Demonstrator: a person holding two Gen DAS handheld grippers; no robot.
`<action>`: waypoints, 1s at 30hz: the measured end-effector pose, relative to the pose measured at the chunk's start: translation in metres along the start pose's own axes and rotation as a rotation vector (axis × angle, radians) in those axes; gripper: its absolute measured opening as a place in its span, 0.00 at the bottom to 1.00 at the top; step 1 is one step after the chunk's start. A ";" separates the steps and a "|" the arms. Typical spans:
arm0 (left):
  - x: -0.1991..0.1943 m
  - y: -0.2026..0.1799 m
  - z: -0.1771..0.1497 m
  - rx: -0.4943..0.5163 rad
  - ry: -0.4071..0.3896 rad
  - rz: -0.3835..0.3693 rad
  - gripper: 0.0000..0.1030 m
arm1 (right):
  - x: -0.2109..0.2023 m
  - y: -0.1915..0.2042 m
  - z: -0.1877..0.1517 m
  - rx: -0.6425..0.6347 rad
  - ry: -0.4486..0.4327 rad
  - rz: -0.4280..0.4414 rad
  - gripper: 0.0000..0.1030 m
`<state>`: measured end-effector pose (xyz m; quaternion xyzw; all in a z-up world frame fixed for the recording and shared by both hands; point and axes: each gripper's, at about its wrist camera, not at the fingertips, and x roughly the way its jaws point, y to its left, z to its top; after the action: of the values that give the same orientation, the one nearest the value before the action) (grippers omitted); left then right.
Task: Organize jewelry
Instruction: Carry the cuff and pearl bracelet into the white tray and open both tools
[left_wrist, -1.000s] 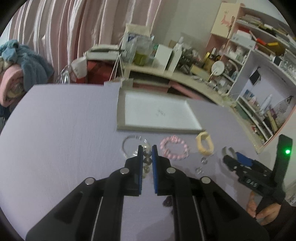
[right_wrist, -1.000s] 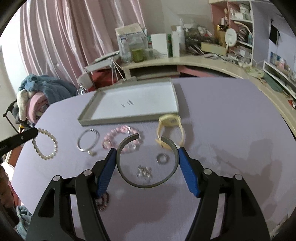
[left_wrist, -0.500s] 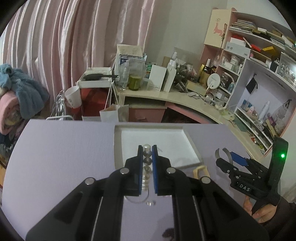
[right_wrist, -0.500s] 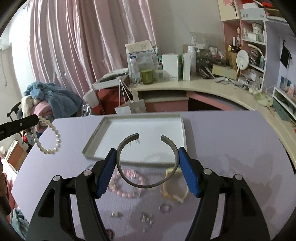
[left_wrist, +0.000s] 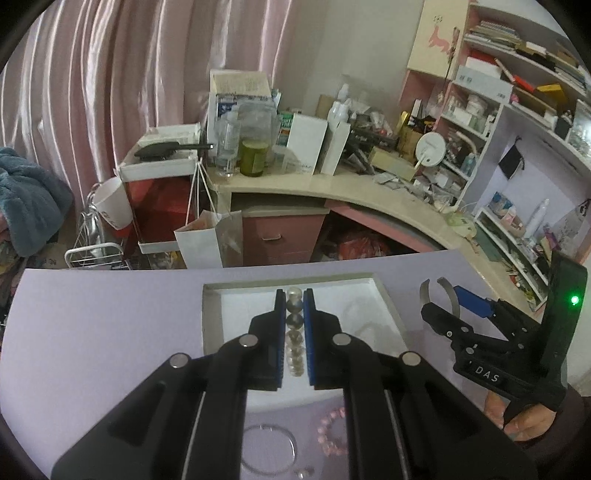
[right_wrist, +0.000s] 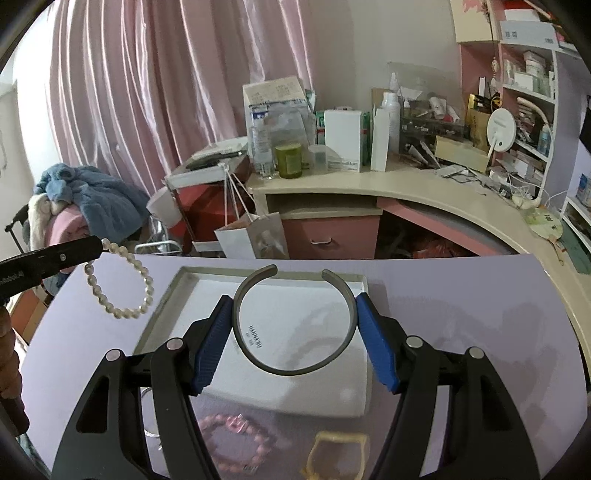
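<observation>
My left gripper (left_wrist: 294, 295) is shut on a pearl bracelet (left_wrist: 294, 321) and holds it in the air over the white tray (left_wrist: 212, 306). The bracelet also shows in the right wrist view (right_wrist: 122, 284), hanging from the left gripper's tip (right_wrist: 96, 245) left of the tray (right_wrist: 162, 314). My right gripper (right_wrist: 295, 310) is shut on a grey open cuff bangle (right_wrist: 295, 365), held above the tray. It also shows in the left wrist view (left_wrist: 448, 299), right of the tray.
A pink bead bracelet (right_wrist: 232, 443), a yellow band (right_wrist: 336, 454) and a thin silver bangle (left_wrist: 267, 448) lie on the lilac table (right_wrist: 461, 314) in front of the tray. A cluttered desk (right_wrist: 369, 184) and shelves (left_wrist: 517, 110) stand behind.
Both grippers have lifted their pieces off the table and moved forward, from over the loose jewelry to over the tray.
</observation>
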<state>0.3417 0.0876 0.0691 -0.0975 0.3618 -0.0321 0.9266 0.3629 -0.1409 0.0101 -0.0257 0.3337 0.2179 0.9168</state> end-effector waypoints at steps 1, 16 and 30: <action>0.010 0.002 0.002 -0.003 0.012 0.002 0.09 | 0.006 -0.001 0.001 0.001 0.008 -0.002 0.67; 0.111 0.025 -0.005 -0.036 0.146 0.031 0.10 | 0.087 -0.009 0.000 0.016 0.147 0.004 0.67; 0.083 0.068 -0.027 -0.147 0.104 0.108 0.54 | 0.132 -0.005 -0.012 0.003 0.269 0.000 0.67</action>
<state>0.3838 0.1385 -0.0196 -0.1440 0.4155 0.0397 0.8972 0.4481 -0.0968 -0.0820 -0.0535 0.4540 0.2120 0.8638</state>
